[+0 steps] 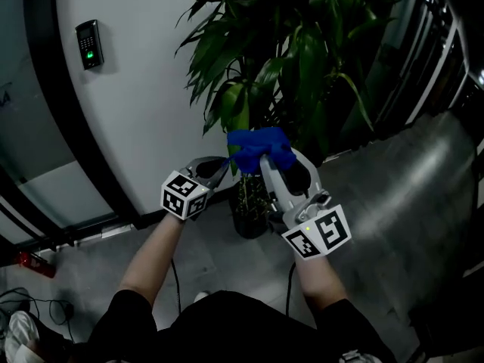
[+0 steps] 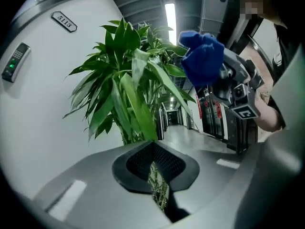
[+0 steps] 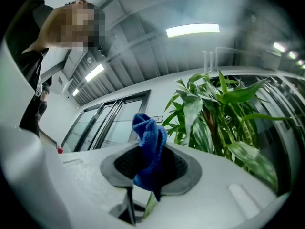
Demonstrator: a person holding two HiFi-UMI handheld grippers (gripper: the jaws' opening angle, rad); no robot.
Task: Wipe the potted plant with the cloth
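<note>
A tall leafy potted plant (image 1: 295,51) stands in a dark pot (image 1: 249,219) against the white wall. My left gripper (image 1: 224,163) is shut on the tip of a long pale-green leaf (image 2: 138,106), which runs down into its pads (image 2: 133,163). The same leaf (image 1: 236,104) hangs at the plant's front left in the head view. My right gripper (image 1: 265,157) is shut on a bunched blue cloth (image 1: 261,148), held right beside the left gripper's tips against that leaf. The cloth (image 3: 148,151) sticks up between the right pads, with the foliage (image 3: 224,123) just to its right.
An access reader (image 1: 90,44) is on the curved white wall at left. A red object (image 1: 34,263) and cables (image 1: 45,305) lie on the grey floor at lower left. Dark railings (image 1: 442,44) run along the right behind the plant.
</note>
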